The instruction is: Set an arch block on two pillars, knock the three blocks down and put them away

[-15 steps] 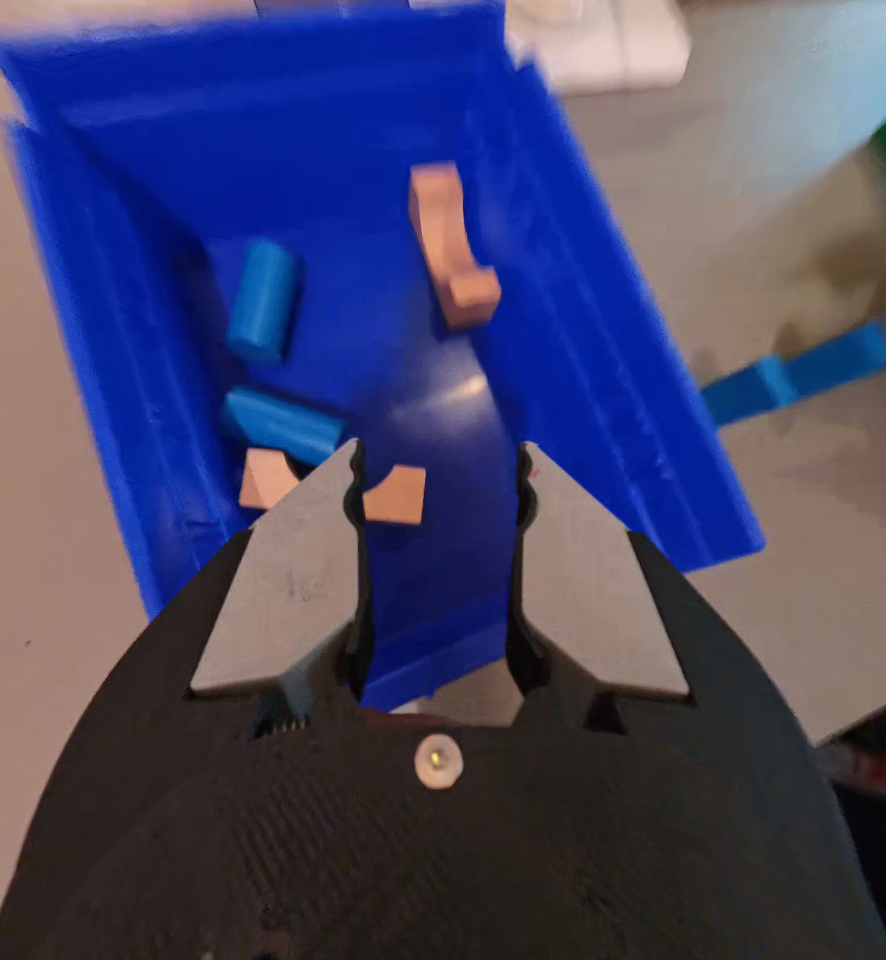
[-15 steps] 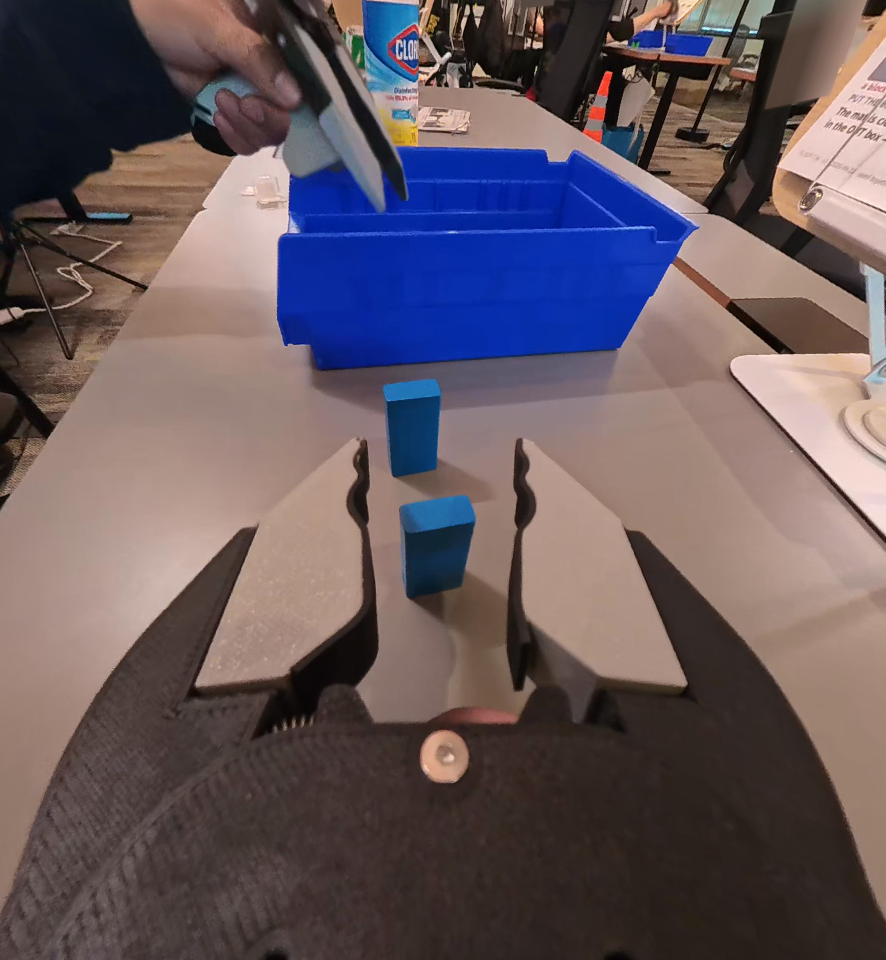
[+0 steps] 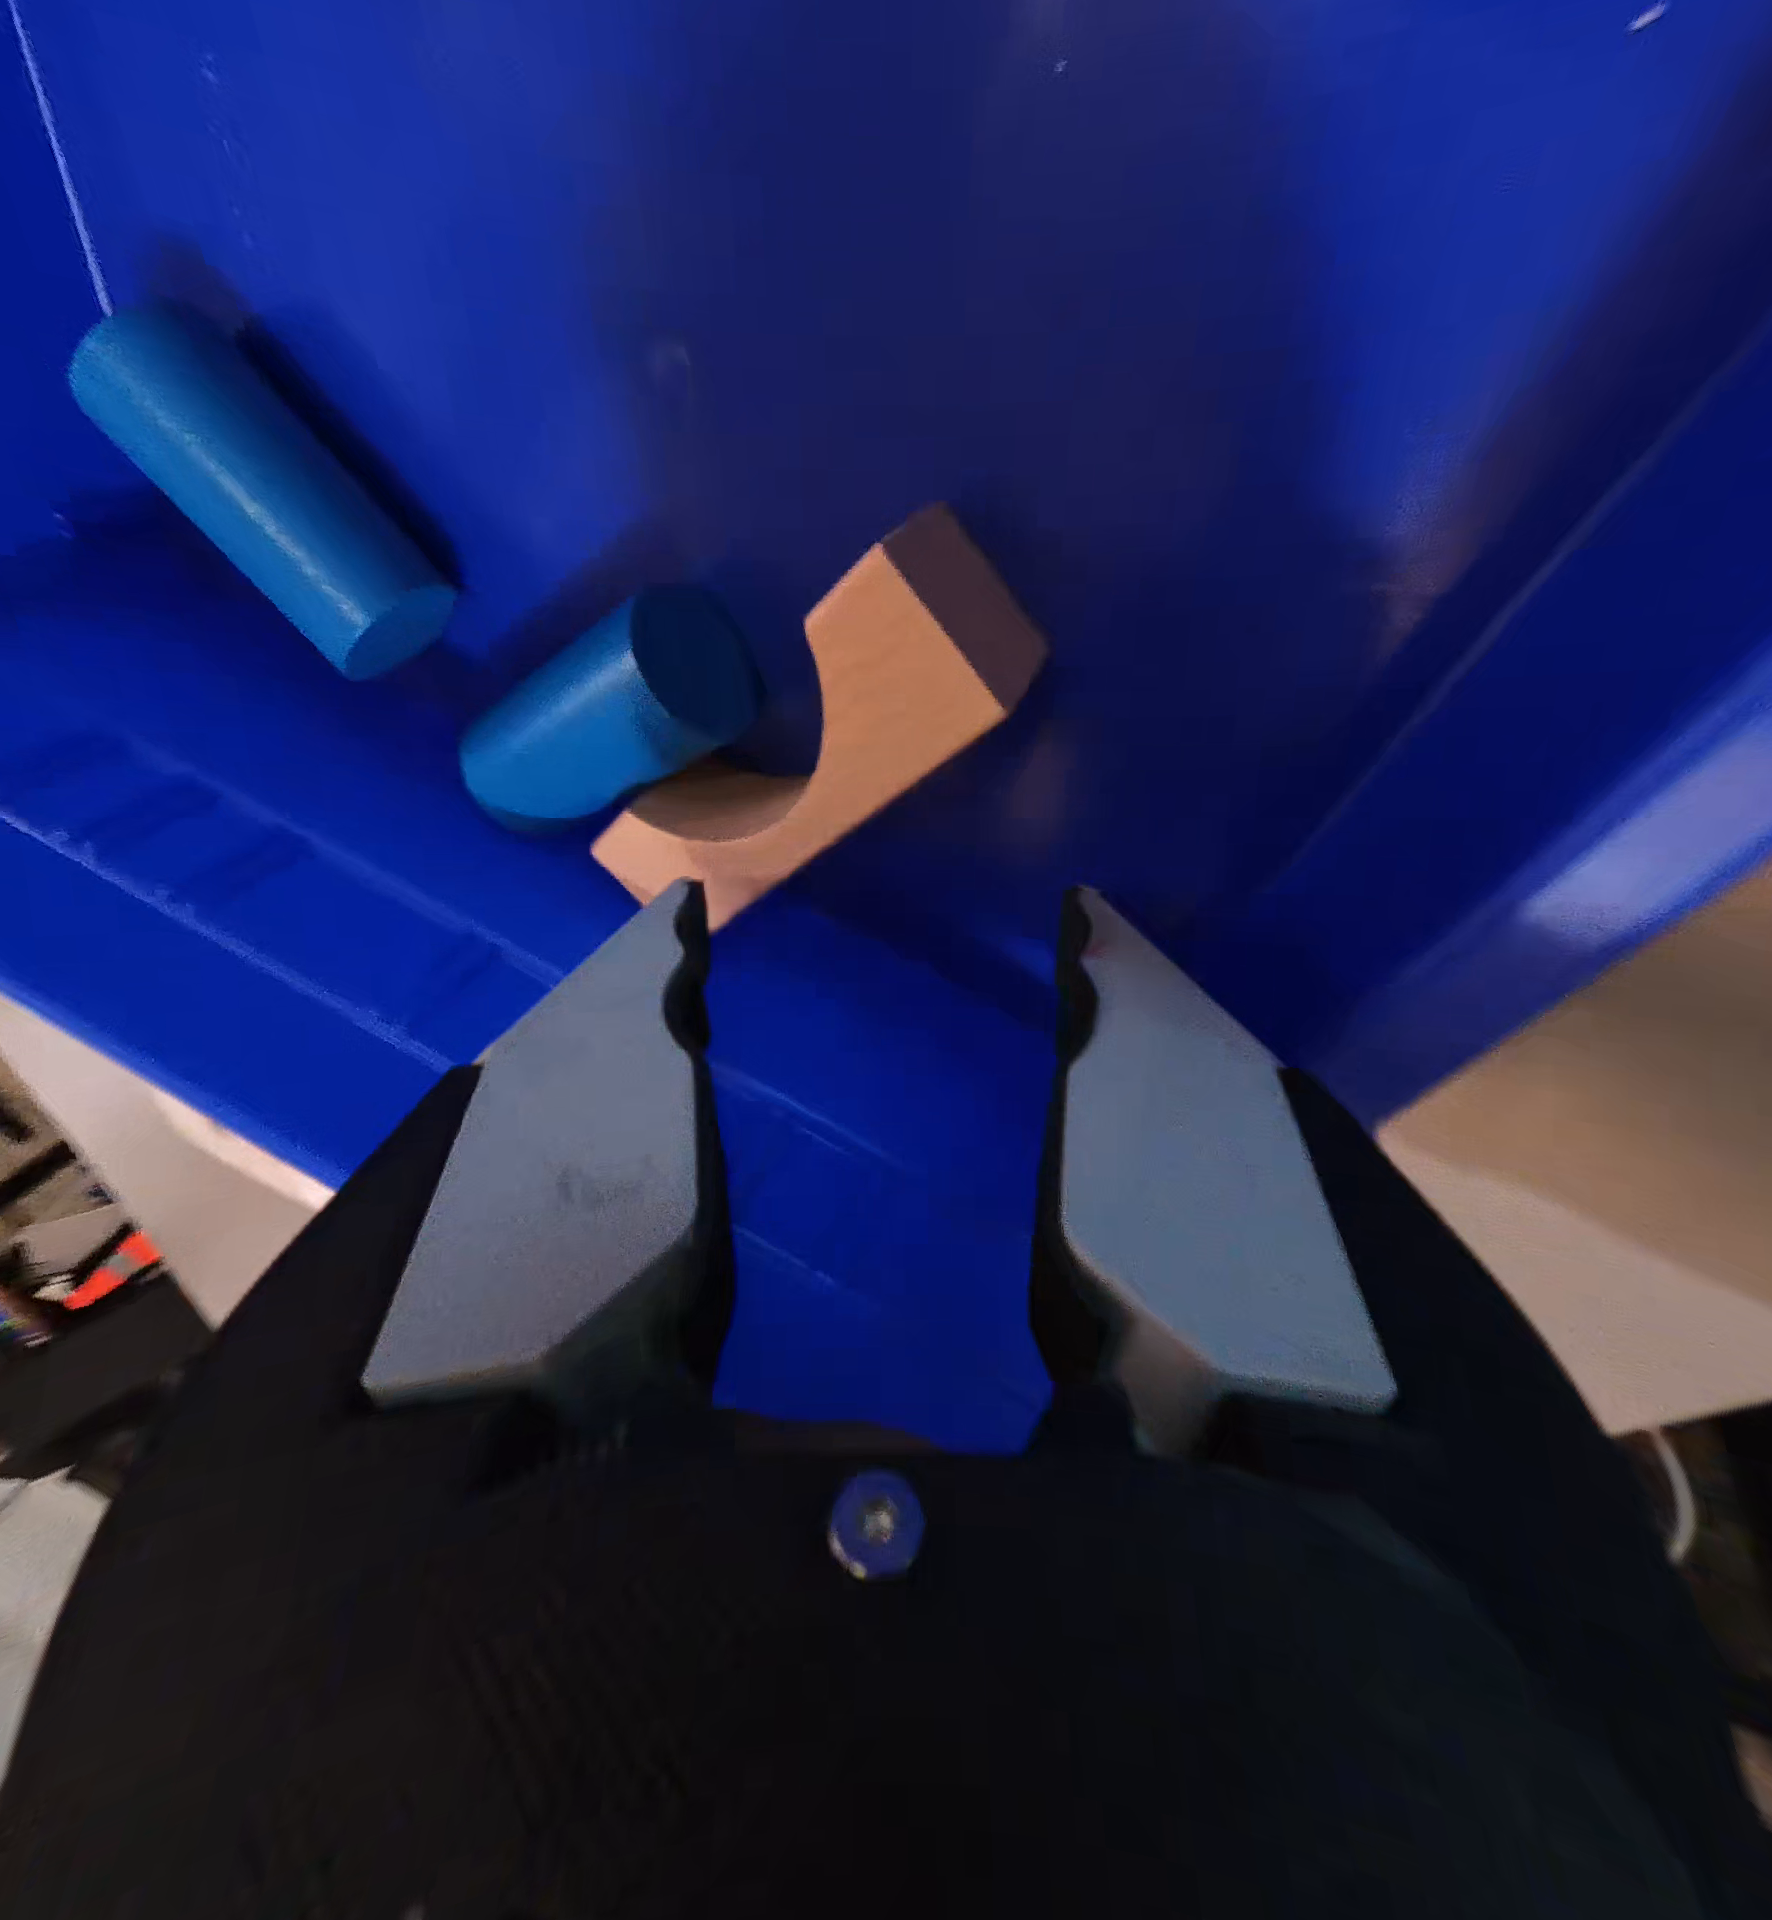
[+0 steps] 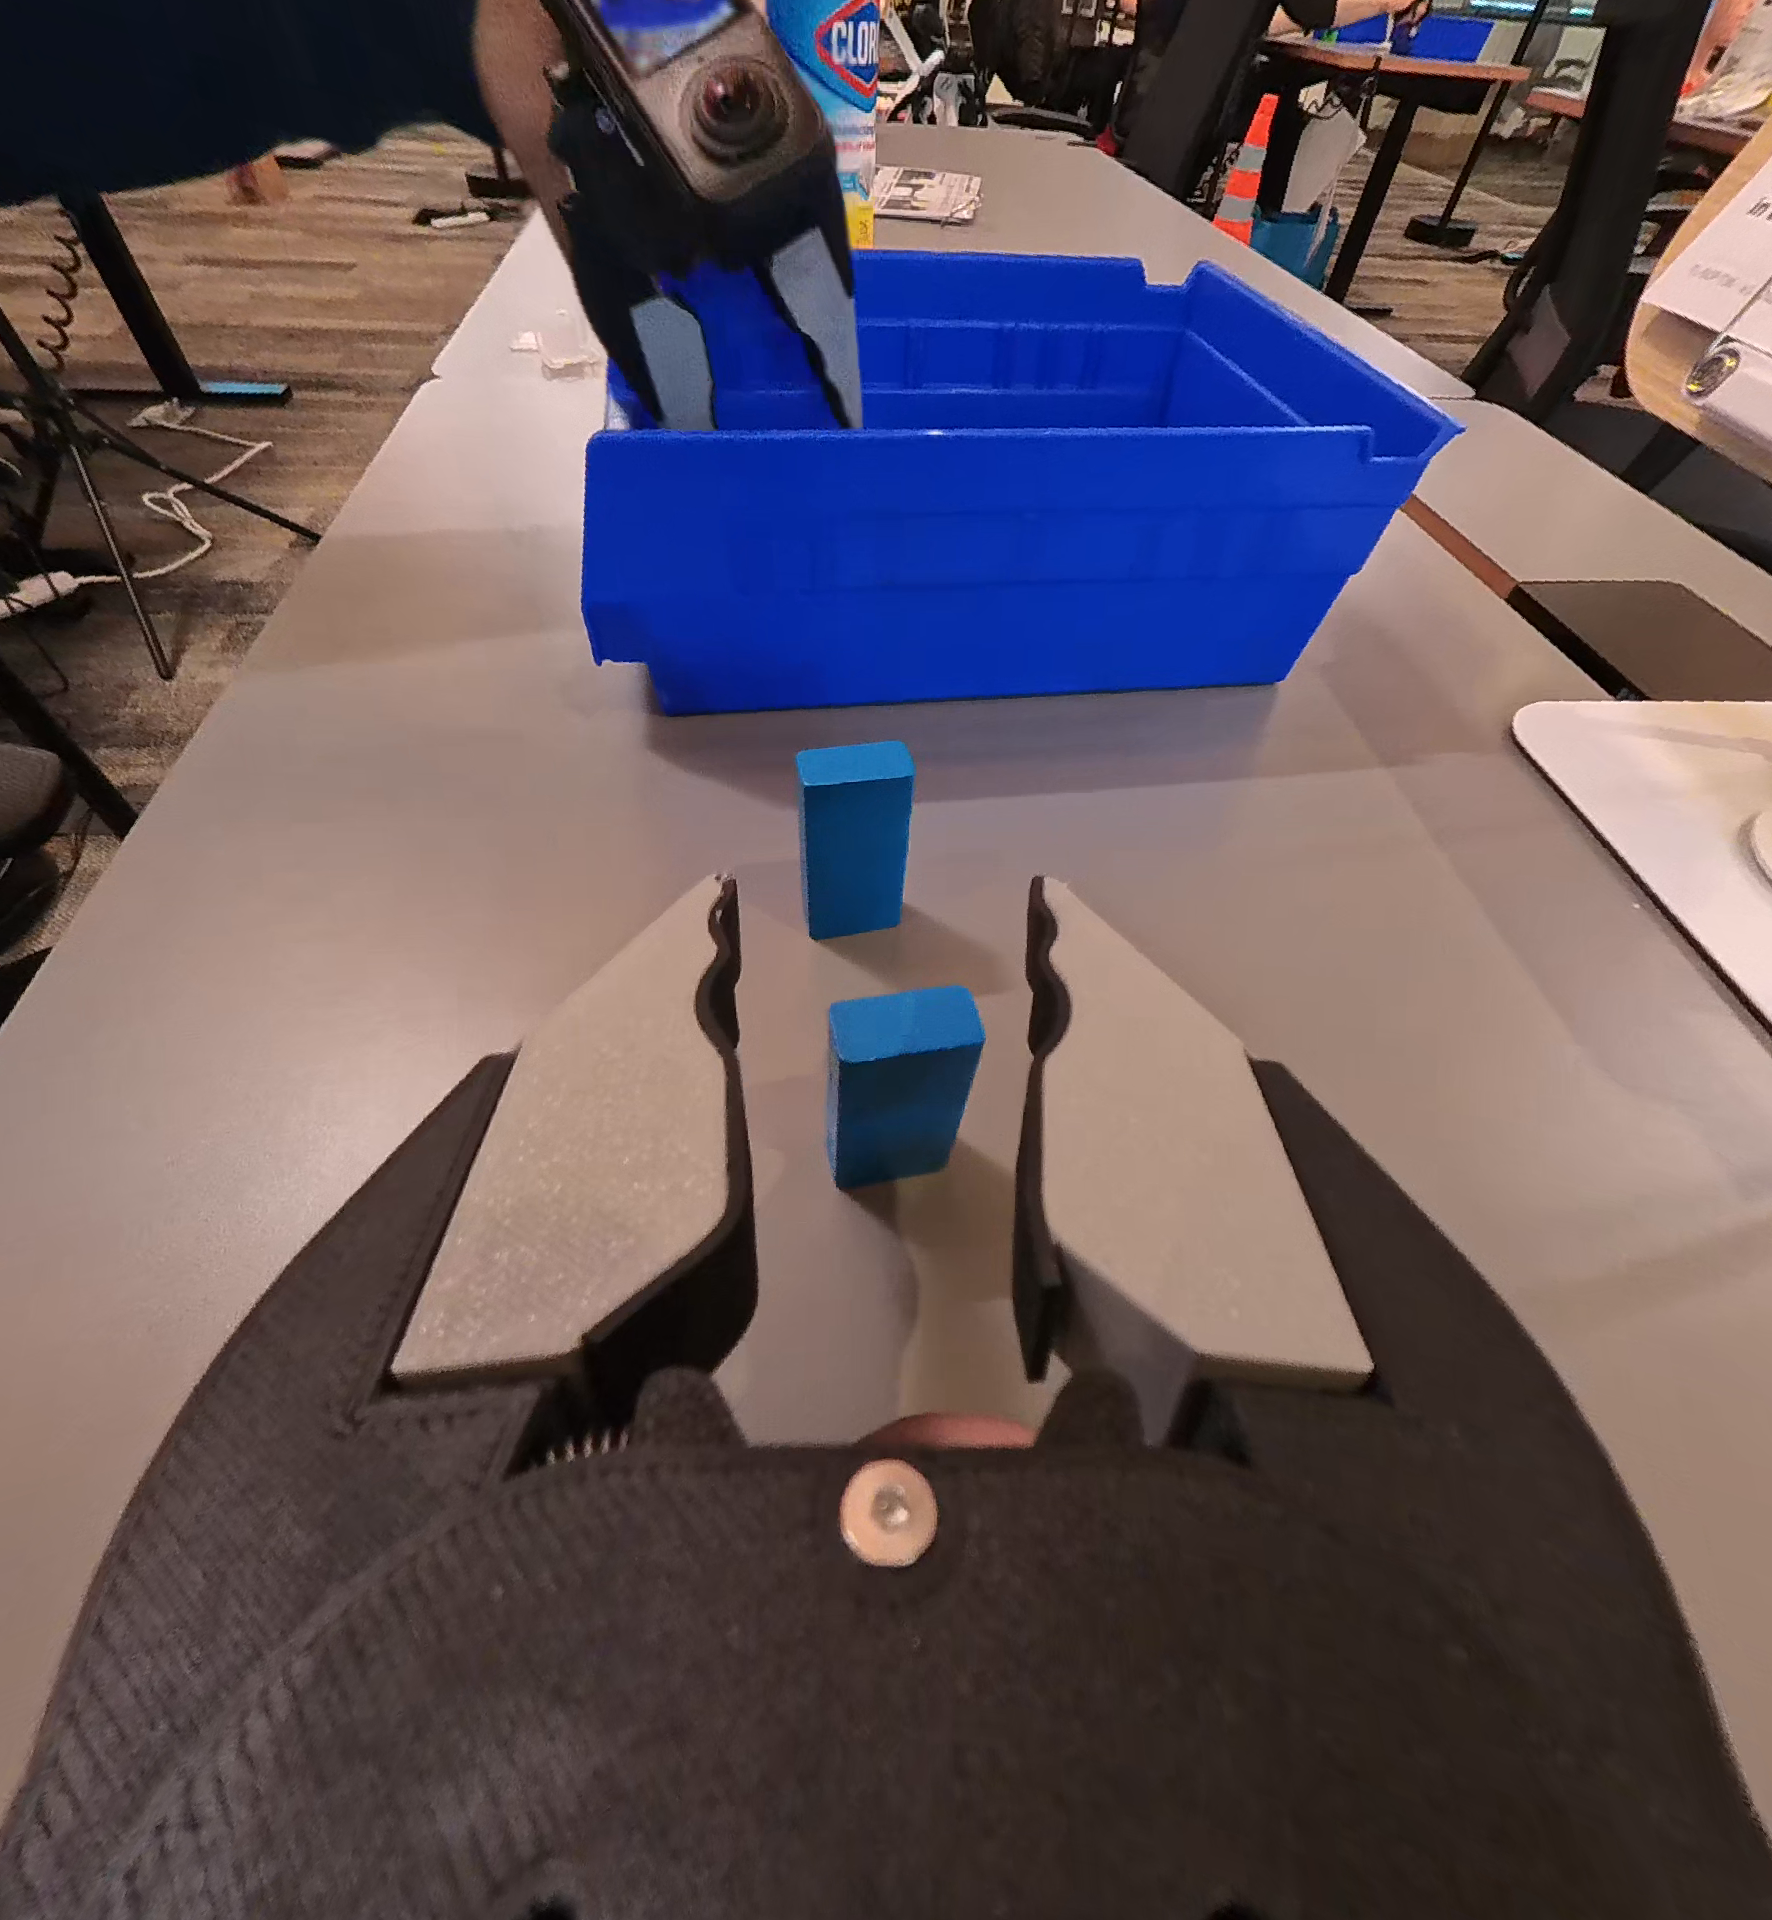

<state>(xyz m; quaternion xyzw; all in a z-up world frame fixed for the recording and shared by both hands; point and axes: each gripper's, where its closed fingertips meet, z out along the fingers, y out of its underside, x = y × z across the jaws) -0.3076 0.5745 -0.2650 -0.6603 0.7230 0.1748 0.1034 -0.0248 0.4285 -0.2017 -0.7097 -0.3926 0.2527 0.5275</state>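
Two blue pillar blocks stand upright on the grey table, the near pillar (image 4: pixel 901 1086) between my right gripper's open fingers and the far pillar (image 4: pixel 853 840) just beyond its tips. My right gripper (image 4: pixel 880 894) is open and empty. My left gripper (image 3: pixel 880 902) is open and empty, dipped into the blue bin (image 3: pixel 1277 312) just short of a tan wooden arch block (image 3: pixel 892 717) lying on the bin floor. A blue cylinder (image 3: pixel 601 707) leans on the arch and a second blue cylinder (image 3: pixel 248 488) lies to the left. The left gripper (image 4: pixel 752 384) also shows in the right wrist view, tips inside the bin (image 4: pixel 965 561).
A white base (image 4: pixel 1671 831) with a stand and a paper sheet sits at the table's right edge. A cleaning-wipes canister (image 4: pixel 840 73) stands behind the bin. A person's sleeve and hand hold the left gripper at the upper left. My left gripper is the nearer one to the tan wooden arch block (image 3: pixel 892 717): about 4 centimetres, against 30 centimetres. The far pillar (image 4: pixel 853 840) is closer to my right gripper, around 7 centimetres from its tips; the left tips are 25 centimetres off.
My left gripper has dropped down into the bin and turned, now close above the arch and cylinders. My right gripper and the two pillars have not moved.
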